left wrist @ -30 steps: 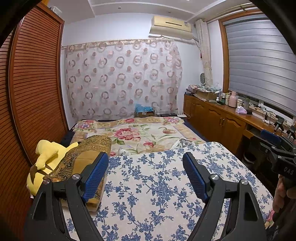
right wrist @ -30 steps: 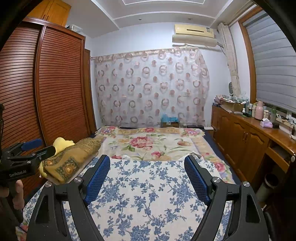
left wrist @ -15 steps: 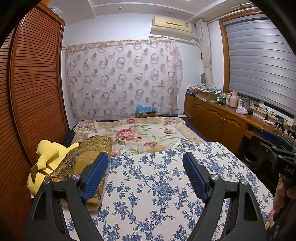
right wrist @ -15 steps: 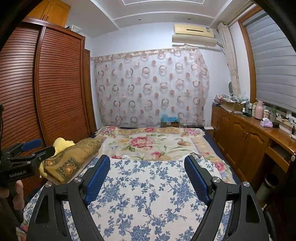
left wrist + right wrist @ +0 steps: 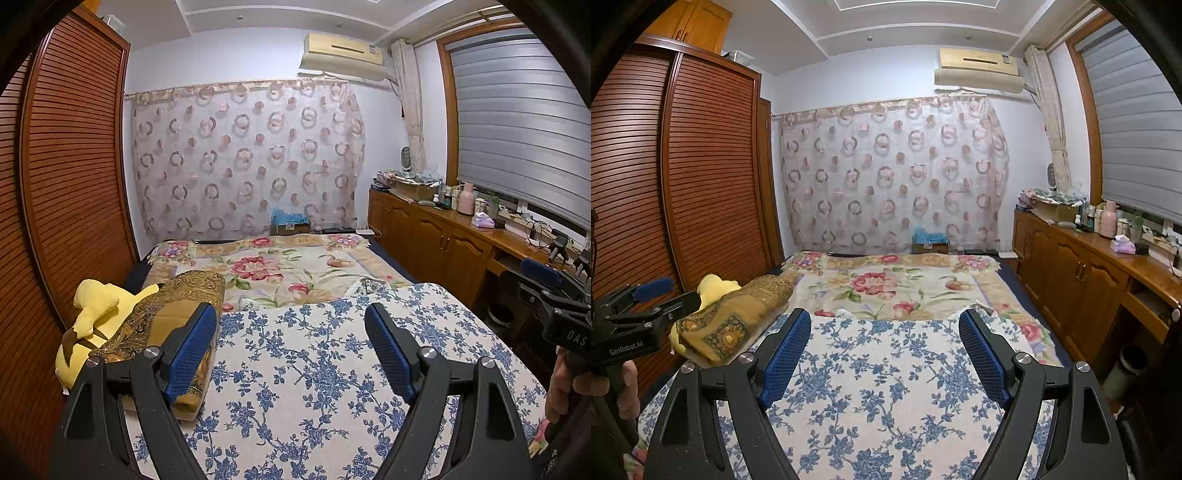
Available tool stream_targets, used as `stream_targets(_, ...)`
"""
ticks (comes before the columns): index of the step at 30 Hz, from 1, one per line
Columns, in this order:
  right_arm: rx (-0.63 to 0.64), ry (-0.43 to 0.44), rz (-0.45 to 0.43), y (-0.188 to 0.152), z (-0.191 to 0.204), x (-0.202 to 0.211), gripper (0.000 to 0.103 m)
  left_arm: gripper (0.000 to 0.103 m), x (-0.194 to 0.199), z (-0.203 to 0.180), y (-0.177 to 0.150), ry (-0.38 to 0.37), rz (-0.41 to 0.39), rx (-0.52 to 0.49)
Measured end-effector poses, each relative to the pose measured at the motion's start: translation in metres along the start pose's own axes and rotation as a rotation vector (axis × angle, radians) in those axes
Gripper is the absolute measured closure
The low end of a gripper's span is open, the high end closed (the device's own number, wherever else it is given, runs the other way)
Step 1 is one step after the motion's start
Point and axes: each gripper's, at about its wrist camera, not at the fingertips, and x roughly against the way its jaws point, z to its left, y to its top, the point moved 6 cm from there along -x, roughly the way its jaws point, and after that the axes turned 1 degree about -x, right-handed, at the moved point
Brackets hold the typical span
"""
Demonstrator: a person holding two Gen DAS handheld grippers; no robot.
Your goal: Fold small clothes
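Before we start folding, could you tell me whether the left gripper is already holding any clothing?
No, the left gripper is open, with only the blue floral cloth lying flat on the bed beyond its fingers.

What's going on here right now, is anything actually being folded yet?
Not yet. A person holds the left tongs and the right tongs above the blue-flowered cloth spread on the bed; both stand open with nothing between them. No small garment to fold can be made out. A gold patterned bolster and a yellow plush toy lie at the bed's left edge, untouched.
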Motion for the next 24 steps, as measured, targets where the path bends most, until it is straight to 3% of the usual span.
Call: stream_targets(24, -0.003, -0.004, 0.003, 0.0002, -0.0003, 0.0003, 0.019, 0.02, 0.0001, 0.0002, -0.0016, 0.001, -0.002, -0.001)
